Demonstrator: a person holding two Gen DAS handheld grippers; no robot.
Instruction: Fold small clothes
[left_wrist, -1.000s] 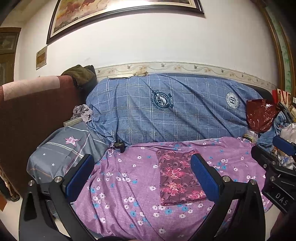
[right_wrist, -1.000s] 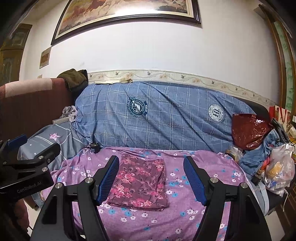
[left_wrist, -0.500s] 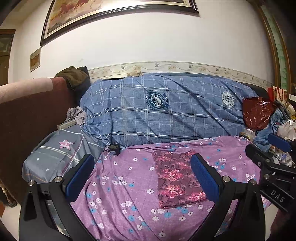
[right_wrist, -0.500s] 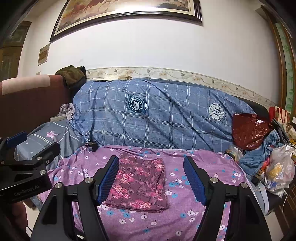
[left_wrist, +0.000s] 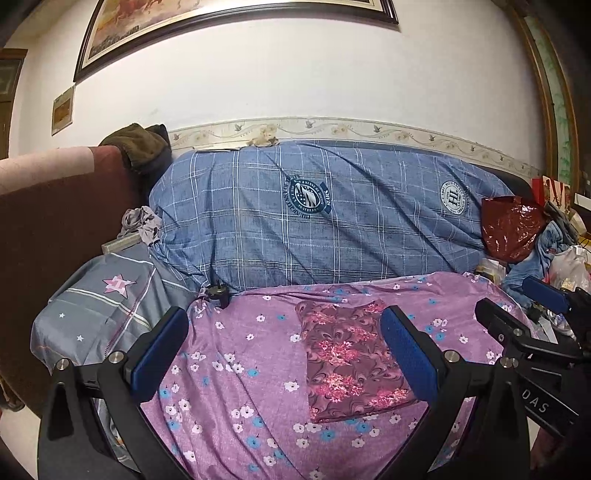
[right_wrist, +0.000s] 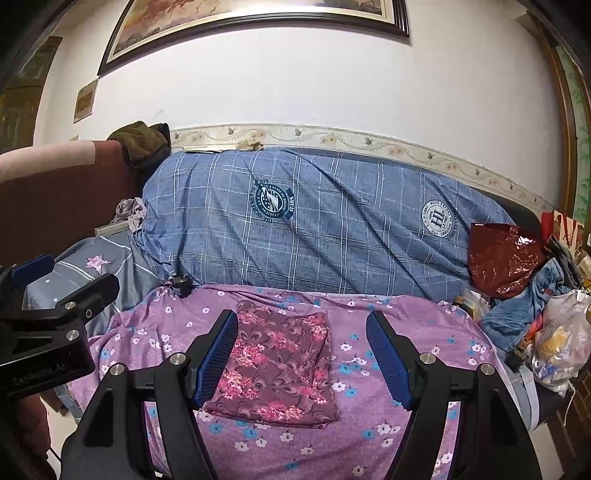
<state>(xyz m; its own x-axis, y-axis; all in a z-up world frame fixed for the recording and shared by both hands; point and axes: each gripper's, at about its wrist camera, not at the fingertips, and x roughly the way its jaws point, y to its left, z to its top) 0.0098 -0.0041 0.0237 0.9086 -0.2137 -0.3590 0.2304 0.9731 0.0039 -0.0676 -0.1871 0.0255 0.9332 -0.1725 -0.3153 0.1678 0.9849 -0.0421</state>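
Observation:
A small maroon garment with pink flowers lies folded into a flat rectangle on the purple flowered sheet of the sofa seat; it also shows in the right wrist view. My left gripper is open and empty, held back from the sofa, left of the garment. My right gripper is open and empty, held back in front of the garment. Each gripper shows at the edge of the other's view.
A blue checked cover drapes the sofa back. A grey star pillow lies left, by a brown armrest. A red bag, blue clothes and a plastic bag crowd the right end.
Both grippers have drawn back from the sofa and drifted a little; the garment looks smaller and has not moved. Both stay open.

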